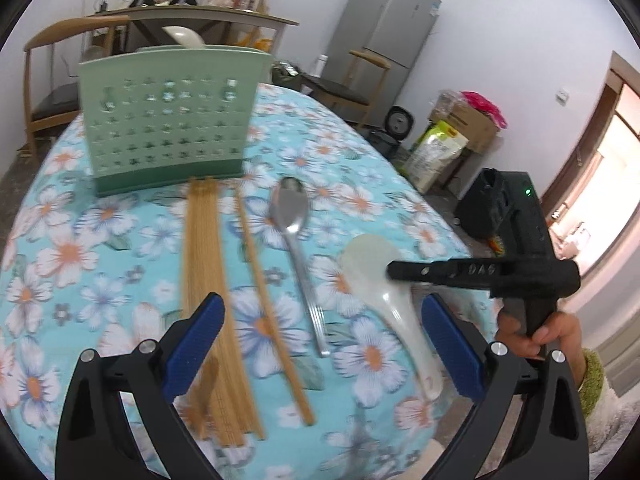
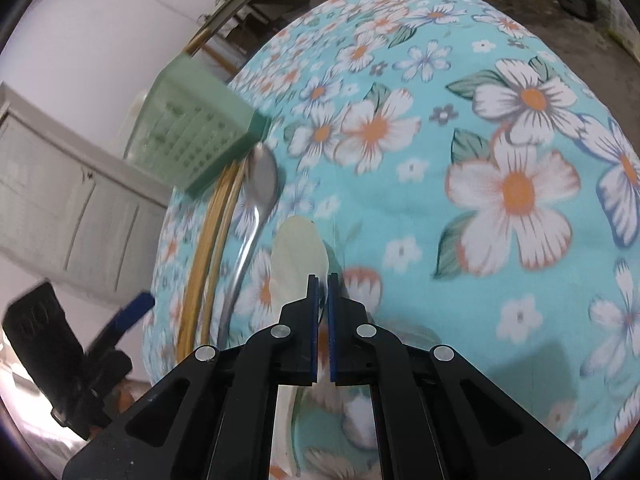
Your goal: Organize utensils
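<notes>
The right claw (image 2: 322, 280) is clenched, its blue pads nearly together over the white ceramic spoon (image 1: 384, 280). Its own view shows the pale bowl directly beyond the fingertips and the handle running under the claw, but whether the pads actually pinch the spoon's edge cannot be told. The left view suggests the tips sit over the rear of the bowl, probably to grip it and lift it toward the holder.

The left claw (image 1: 320, 340) is released, jaws spread wide and empty, hovering above the lower ends of the chopsticks (image 1: 208, 280) and the metal spoon (image 1: 296, 232), apparently lined up for its own pick.

All loose utensils lie side by side on the flowered counter (image 1: 80, 240), pointing toward the green perforated holder (image 1: 168, 120), which stands upright at the far side with another white spoon (image 1: 184, 36) already sticking out of its top. That layout looks meant to make each piece easy to reach in turn.

Only the left view shows the holder's contents, the full row of utensils and the person's hand (image 1: 536, 332) on the right claw's handle. Only the right view shows how tightly the right pads stand.
</notes>
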### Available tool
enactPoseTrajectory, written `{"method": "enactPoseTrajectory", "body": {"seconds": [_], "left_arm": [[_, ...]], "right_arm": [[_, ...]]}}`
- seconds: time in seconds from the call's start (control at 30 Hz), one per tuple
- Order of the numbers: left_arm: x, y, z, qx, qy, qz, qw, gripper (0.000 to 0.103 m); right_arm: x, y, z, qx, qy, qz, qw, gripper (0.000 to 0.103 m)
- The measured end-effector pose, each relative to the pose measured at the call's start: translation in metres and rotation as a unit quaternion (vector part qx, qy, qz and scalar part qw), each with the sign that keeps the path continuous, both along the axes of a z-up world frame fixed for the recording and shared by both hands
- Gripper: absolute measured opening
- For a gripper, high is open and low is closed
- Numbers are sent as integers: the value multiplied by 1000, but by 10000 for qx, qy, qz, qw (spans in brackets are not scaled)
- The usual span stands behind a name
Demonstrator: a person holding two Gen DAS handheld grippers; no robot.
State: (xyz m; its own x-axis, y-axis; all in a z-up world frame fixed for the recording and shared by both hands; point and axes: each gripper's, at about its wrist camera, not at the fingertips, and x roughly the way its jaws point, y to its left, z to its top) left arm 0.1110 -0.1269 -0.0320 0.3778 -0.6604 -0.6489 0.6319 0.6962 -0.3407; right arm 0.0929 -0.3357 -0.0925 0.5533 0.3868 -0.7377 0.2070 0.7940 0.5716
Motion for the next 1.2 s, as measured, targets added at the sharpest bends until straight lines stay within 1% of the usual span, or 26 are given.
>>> {"method": "enactPoseTrajectory", "body": {"seconds": [0.03,0.13,0.2,0.23,0.3,0.37,0.4,0.53,0.67,0.83,0.97,1.03,1.1,1.13,1.17,1.2], "left_arm": [[0,-4,-1,-59,67,-74,9999,90],[0,-18,-7,-272,362,-281,9986,78],[2,-29,-11,-385,574,-431,9967,67],[3,-35,-14,-424,699,-510,9953,64],[5,-46,-21,-432,932,-591,9930,54],[9,-55,-29,-482,1233,-646,9891,48],[9,-57,-31,-483,1314,-645,9881,47],[16,-66,-46,-199,1634,-435,9854,44],[22,-67,-56,-166,1847,-325,9821,43],[32,-68,-63,-443,2144,-265,9754,43],[39,-67,-66,-721,2352,-174,9691,42],[41,-68,-66,-771,2364,-121,9685,39],[43,-68,-66,-772,2364,-56,9686,32],[43,-69,-66,-765,2377,-25,9683,29],[44,-69,-66,-756,2389,10,9681,23],[45,-68,-66,-762,2406,39,9676,19]], "right_arm": [[-2,0,0,-19,-2,18,10000,2],[-5,-1,-2,9,-2,29,10000,3],[-6,-3,-4,76,-13,25,10000,3],[-6,-4,-6,134,-17,23,9999,3],[-7,-7,-8,236,-26,21,9997,3],[-8,-11,-11,397,-39,12,9992,3],[-9,-13,-12,461,-46,9,9989,3],[-10,-18,-17,691,-84,19,9976,3],[-11,-25,-24,1001,-116,42,9949,3],[-13,-33,-29,1361,-125,52,9906,2],[-14,-35,-31,1506,-136,77,9885,2],[-14,-36,-31,1556,-140,99,9877,1],[-16,-37,-31,1595,-144,110,9870,1],[-16,-38,-31,1637,-151,114,9863,1],[-16,-39,-32,1681,-159,118,9856,1],[-17,-41,-32,1721,-164,132,9849,1]]}}
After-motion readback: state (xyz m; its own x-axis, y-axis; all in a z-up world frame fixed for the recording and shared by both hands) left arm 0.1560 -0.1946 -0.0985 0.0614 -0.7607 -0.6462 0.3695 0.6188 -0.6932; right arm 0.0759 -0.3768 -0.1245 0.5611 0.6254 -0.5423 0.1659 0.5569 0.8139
